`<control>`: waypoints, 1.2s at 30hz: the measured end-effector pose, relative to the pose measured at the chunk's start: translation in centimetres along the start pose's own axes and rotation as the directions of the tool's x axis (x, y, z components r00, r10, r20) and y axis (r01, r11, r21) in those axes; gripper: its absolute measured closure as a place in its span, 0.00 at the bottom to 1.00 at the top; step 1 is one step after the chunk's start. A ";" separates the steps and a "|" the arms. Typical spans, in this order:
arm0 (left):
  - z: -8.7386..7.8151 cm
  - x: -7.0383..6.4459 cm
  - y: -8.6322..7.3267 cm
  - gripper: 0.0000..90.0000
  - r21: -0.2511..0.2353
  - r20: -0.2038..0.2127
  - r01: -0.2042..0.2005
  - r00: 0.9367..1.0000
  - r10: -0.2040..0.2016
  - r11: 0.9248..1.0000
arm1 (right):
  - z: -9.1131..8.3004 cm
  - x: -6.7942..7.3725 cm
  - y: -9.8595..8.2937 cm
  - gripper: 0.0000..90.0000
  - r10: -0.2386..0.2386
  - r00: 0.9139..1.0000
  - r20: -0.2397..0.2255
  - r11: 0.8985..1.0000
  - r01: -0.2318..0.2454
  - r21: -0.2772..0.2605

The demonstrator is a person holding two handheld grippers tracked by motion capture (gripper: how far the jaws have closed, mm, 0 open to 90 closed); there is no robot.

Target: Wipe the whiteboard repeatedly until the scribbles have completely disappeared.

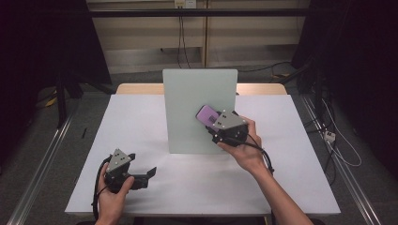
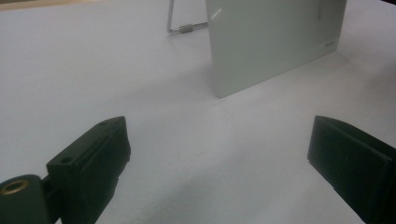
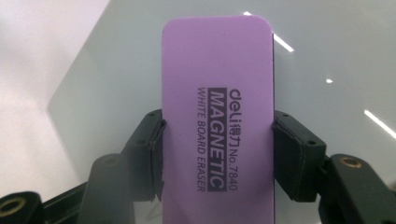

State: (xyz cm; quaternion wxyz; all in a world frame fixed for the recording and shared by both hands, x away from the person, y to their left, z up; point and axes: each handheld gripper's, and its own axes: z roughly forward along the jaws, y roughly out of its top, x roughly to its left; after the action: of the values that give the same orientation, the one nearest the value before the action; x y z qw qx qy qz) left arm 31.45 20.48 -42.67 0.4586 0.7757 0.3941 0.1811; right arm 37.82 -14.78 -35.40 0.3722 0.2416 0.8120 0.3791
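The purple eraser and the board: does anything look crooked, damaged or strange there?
Nothing stands out. The purple eraser sits straight between the right gripper fingers, in front of the upright board. The left gripper is open above the white table.

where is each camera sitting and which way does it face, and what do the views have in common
High view: fixed above the person's side, looking forward and down on the white table; both forearms enter from below, left gripper open near the table, right gripper holding a purple eraser at the upright board.
Left gripper view: rides the left gripper, low over the table, facing the board; its black jaws stand wide apart.
Right gripper view: rides the right gripper, facing the board; its jaws clamp the eraser.
All three views share the board.
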 end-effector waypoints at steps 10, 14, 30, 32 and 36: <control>0.0 -0.1 0.0 0.06 -0.006 0.001 0.007 1.000 -0.007 1.000 | -1.2 -2.3 0.7 0.46 0.022 0.996 0.086 0.999 -0.019 -0.039; 0.0 0.0 0.0 0.06 0.002 0.000 0.002 1.000 -0.002 1.000 | -0.8 -1.1 -0.1 0.46 -0.001 0.998 0.065 1.000 0.002 -0.020; 0.1 -0.1 0.0 0.06 0.008 -0.005 -0.002 1.000 0.002 1.000 | 1.1 3.9 -4.0 0.46 -0.085 0.994 -0.064 0.994 0.089 0.057; 0.1 -0.1 0.0 0.06 0.008 -0.005 -0.002 1.000 0.002 1.000 | 1.3 4.3 -4.1 0.46 -0.091 0.993 -0.080 0.993 0.097 0.062; 0.1 0.0 0.0 0.06 0.009 -0.003 0.000 1.000 0.000 1.000 | 1.5 4.4 -4.3 0.46 -0.100 0.990 -0.104 0.993 0.107 0.055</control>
State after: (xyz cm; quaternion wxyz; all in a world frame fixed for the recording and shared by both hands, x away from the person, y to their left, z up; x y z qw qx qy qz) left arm 31.48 20.40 -42.76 0.4545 0.7774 0.3956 0.1807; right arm 35.84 -13.72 -41.34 0.3425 0.1907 0.8523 0.3464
